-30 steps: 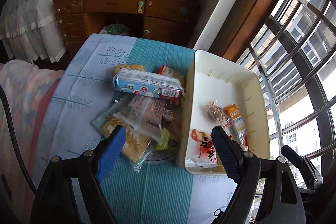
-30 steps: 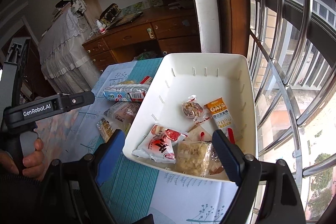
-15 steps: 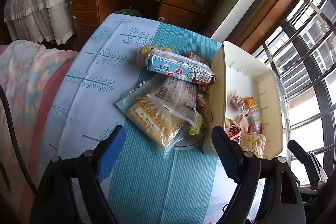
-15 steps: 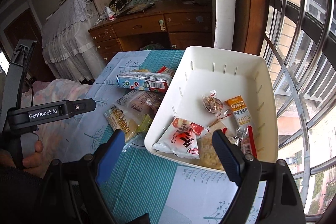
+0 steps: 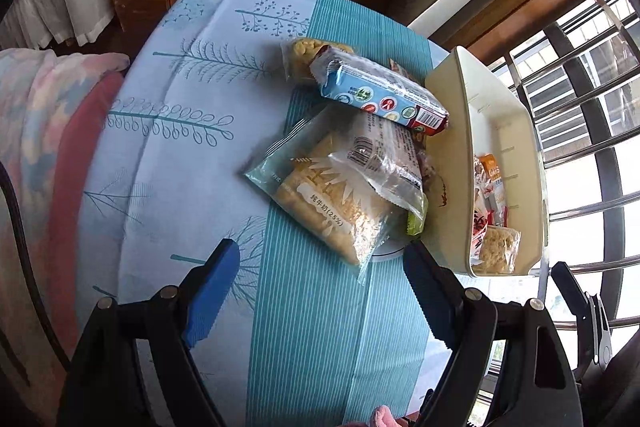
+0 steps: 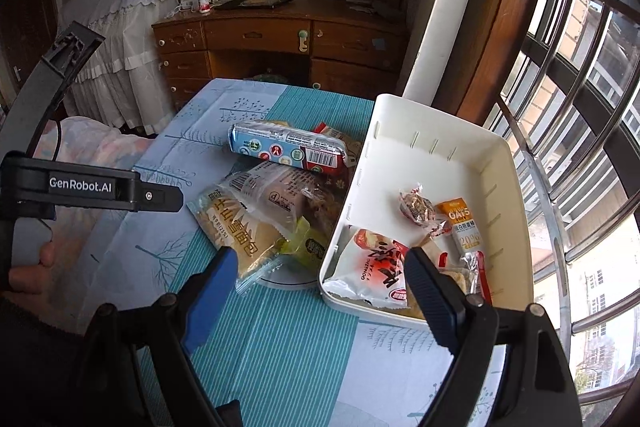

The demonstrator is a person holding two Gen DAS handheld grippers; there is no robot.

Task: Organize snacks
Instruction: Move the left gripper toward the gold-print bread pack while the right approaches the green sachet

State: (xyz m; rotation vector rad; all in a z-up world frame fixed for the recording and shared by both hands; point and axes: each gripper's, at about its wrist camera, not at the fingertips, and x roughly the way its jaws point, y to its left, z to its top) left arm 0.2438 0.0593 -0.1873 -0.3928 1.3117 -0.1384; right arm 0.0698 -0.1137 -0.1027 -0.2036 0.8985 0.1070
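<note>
A pile of snack packs lies on the blue tablecloth: a yellow bread pack [image 5: 332, 207] [image 6: 236, 231], a clear pastry pack [image 5: 384, 155] [image 6: 276, 195] on top of it, a blue biscuit pack [image 5: 380, 97] [image 6: 284, 147] behind. A white bin [image 5: 448, 155] [image 6: 440, 155] to their right holds several snacks, among them a red-and-white pack [image 6: 372, 271] and an orange oat bar [image 6: 464, 227]. My left gripper [image 5: 320, 287] is open and empty, just short of the bread pack. My right gripper [image 6: 320, 291] is open and empty, before the bin's near corner.
A wooden desk with drawers [image 6: 280, 43] stands beyond the table. A window with metal bars [image 6: 580, 107] runs along the right. A patterned blanket [image 5: 36, 115] lies at the left. The left gripper's body [image 6: 88, 187] shows at the left of the right wrist view.
My left gripper has moved left and tilted down from the bin toward the snack pile. My right gripper has drawn back and left from over the bin. Both stayed open.
</note>
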